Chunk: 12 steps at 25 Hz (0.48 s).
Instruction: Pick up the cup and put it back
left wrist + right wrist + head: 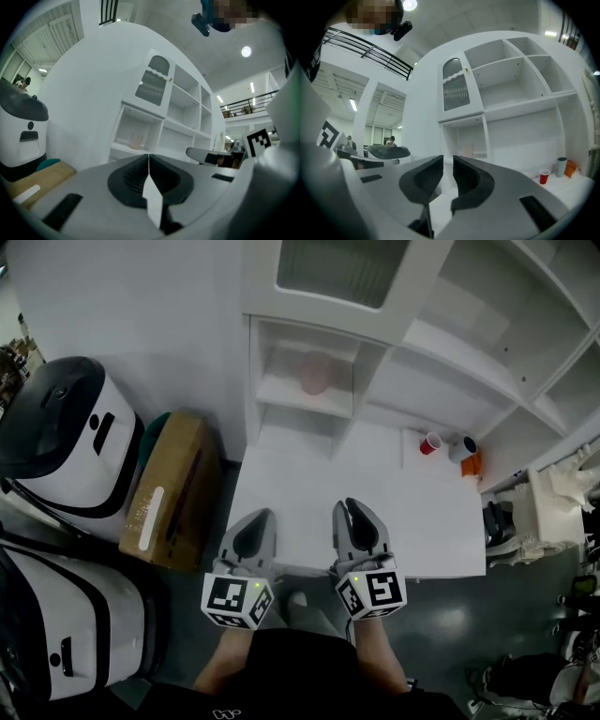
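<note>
A pale pink cup (314, 374) stands on a low shelf of the white cabinet (281, 296), far ahead of both grippers. The same pink cup (136, 140) shows small in the left gripper view, and the pink cup (467, 150) shows faint in the right gripper view. My left gripper (257, 518) hangs over the near edge of the white table (422, 531); in its own view the left gripper (149, 157) has its jaws together and empty. My right gripper (352, 509) is beside it; the right gripper (448, 161) shows a narrow gap with nothing in it.
A red cup (430, 443), a grey cup (461, 448) and an orange item (472, 465) stand at the table's far right. A cardboard box (173, 488) and two white-and-black machines (66, 427) sit on the floor at left. Clutter lies at right.
</note>
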Each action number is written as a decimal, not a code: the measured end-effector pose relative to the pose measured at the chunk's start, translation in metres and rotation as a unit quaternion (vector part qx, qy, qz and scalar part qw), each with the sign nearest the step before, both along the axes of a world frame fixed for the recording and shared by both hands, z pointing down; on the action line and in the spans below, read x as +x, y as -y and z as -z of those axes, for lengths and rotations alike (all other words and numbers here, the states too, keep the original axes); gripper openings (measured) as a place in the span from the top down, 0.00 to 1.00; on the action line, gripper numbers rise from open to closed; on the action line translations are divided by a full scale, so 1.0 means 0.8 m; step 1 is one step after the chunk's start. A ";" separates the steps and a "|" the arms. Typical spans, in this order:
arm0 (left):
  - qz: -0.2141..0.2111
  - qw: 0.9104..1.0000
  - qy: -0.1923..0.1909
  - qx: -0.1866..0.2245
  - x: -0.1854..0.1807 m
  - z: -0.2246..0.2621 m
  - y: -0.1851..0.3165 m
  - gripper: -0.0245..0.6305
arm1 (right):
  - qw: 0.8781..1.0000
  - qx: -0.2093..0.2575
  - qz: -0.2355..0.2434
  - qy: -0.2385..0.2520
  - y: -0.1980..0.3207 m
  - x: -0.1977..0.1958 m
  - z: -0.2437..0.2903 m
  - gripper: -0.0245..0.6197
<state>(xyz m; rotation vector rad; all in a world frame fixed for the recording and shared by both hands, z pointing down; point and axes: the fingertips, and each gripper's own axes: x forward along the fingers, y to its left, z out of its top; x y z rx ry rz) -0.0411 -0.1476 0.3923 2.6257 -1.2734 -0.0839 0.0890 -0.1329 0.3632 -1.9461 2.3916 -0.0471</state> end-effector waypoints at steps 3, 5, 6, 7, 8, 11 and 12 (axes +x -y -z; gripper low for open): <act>-0.002 1.000 0.002 0.008 0.008 0.005 0.012 0.94 | 1.000 -0.001 0.023 0.007 0.013 -0.005 -0.003 0.74; -0.002 1.000 0.005 0.004 0.012 0.001 0.015 0.94 | 0.999 -0.002 0.034 0.012 0.021 -0.003 -0.005 0.65; -0.002 1.000 0.006 0.002 0.014 -0.001 0.016 0.94 | 0.999 -0.002 0.039 0.013 0.025 -0.003 -0.005 0.61; -0.001 1.000 0.007 0.000 0.014 -0.002 0.018 0.94 | 0.999 -0.002 0.044 0.014 0.031 -0.002 -0.005 0.58; 0.000 1.000 0.008 -0.001 0.015 -0.003 0.019 0.94 | 0.999 -0.002 0.047 0.015 0.037 -0.001 -0.004 0.57; 0.005 1.000 0.010 0.000 0.013 -0.004 0.022 0.94 | 0.998 0.004 0.054 0.014 0.061 0.001 0.001 0.53; 0.007 1.000 0.010 -0.001 0.011 -0.004 0.023 0.94 | 0.998 0.007 0.057 0.014 0.070 0.002 0.003 0.51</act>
